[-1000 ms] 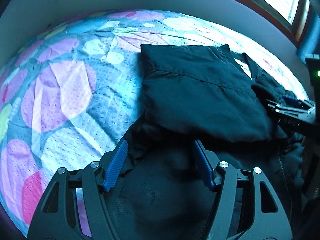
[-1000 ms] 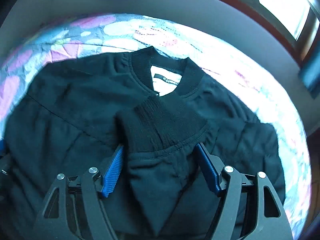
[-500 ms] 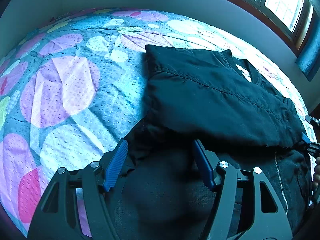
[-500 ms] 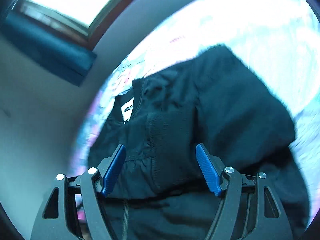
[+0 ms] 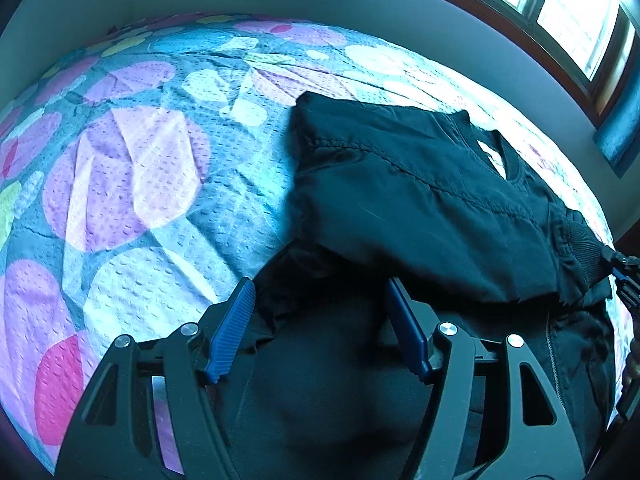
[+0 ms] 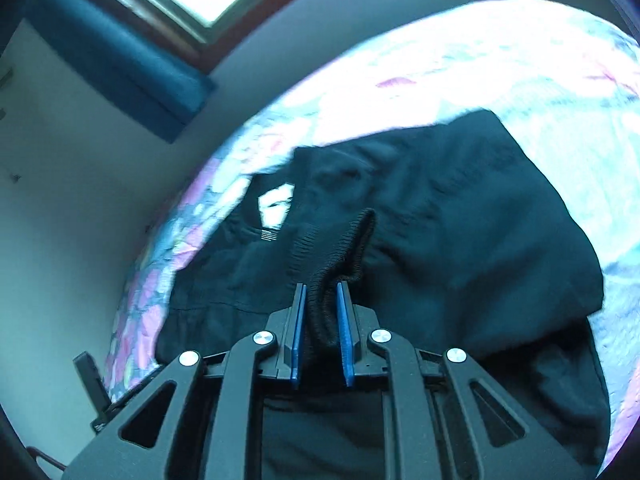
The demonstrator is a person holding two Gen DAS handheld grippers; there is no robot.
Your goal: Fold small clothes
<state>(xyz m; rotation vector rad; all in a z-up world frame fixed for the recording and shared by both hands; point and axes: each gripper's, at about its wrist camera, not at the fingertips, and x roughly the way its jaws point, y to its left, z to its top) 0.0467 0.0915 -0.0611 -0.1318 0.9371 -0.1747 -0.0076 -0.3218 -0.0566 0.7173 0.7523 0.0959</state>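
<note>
A black jacket [image 5: 420,208] lies on a bed, collar and white label [image 6: 276,208] toward the wall. One sleeve is folded across its body. The sleeve's ribbed cuff [image 6: 336,248] sits between the blue pads of my right gripper [image 6: 322,292], whose jaws are closing and pinch the knit. The left wrist view shows that gripper [image 5: 622,268] at the right edge, at the cuff [image 5: 580,248]. My left gripper [image 5: 319,284] stands open low over the jacket's near part, dark cloth beneath its pads, nothing gripped.
The bedspread [image 5: 140,180] has large pink, purple and white patches and stretches wide to the left of the jacket. A pale wall with a window [image 5: 560,8] and a blue curtain [image 6: 120,60] runs behind the bed.
My right gripper rolled, swung toward the jacket's right side, and went from wide open around the cuff to pinched on it. The left gripper stayed put.
</note>
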